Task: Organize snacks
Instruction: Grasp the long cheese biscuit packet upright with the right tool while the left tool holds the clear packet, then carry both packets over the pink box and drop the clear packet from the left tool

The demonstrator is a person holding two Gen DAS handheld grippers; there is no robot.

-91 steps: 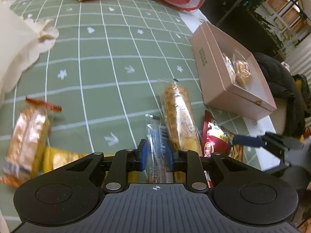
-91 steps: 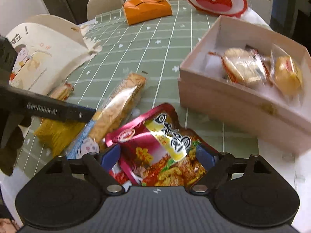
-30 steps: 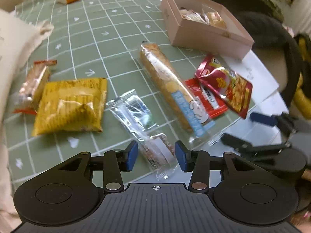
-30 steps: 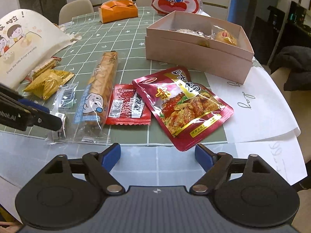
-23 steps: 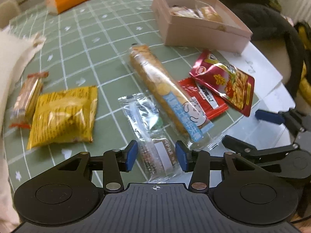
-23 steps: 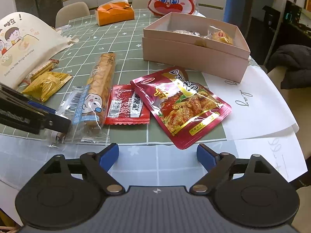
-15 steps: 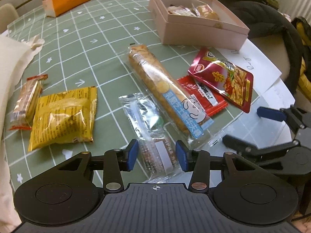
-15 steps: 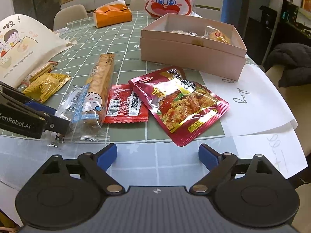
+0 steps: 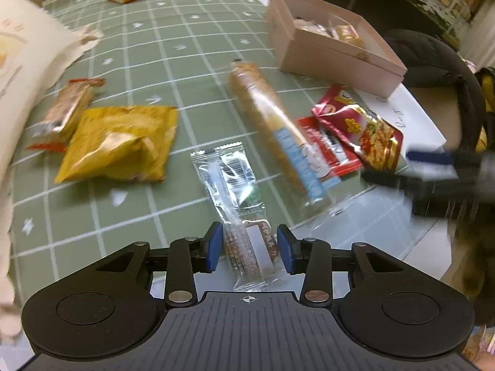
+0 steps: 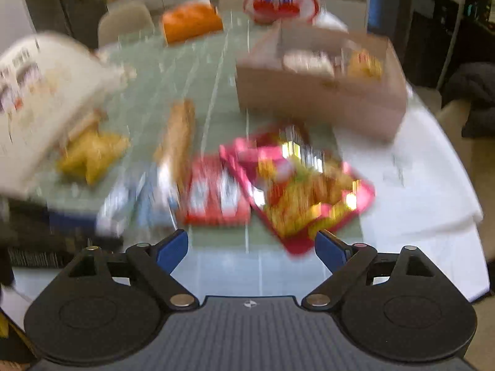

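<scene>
Snacks: loose on green gridded tablecloth [image 9: 154,43], near pink open cardboard box [image 9: 328,49].
Clear plastic snack packet [image 9: 238,204]: flat on cloth, near end between left gripper [image 9: 249,249] pads.
Left fingers: narrow, just been closing; contact with packet unclear.
Right gripper [image 10: 252,245]: spread wide, nothing between; shiny red snack pouch [image 10: 303,191] just ahead, blurred.

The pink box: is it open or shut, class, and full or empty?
Open: the pink box has no lid on, and a few wrapped snacks lie inside, partly filling it.
</scene>
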